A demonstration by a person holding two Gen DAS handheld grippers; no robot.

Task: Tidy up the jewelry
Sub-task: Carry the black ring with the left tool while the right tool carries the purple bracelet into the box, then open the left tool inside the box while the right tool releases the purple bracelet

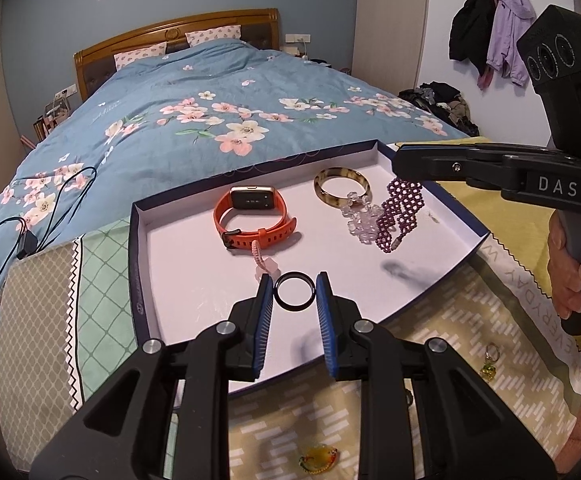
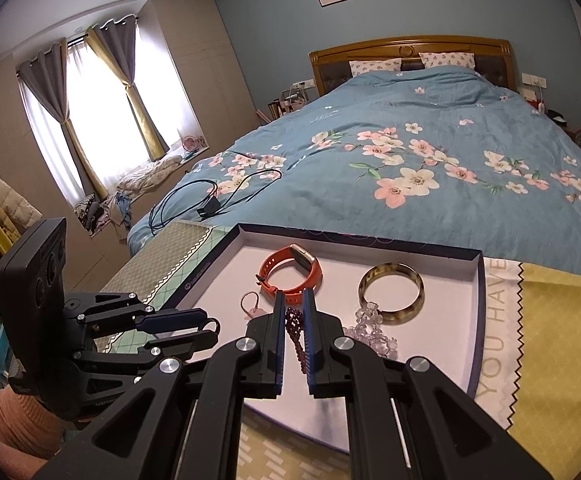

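Currently both grippers carry pieces over the tray (image 1: pixel 142 280): left gripper (image 1: pixel 293 293) pinches a black ring (image 1: pixel 294 291), right gripper (image 2: pixel 293 320) pinches a purple bead bracelet (image 1: pixel 400 210). Next: lower each, then release.

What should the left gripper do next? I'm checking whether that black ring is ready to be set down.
Probably lower a little and open. The left gripper holds the black ring between its pads over a bare patch of the tray, clear of the orange watch. The right gripper is shut on the purple beaded bracelet further along, so the patch looks free.
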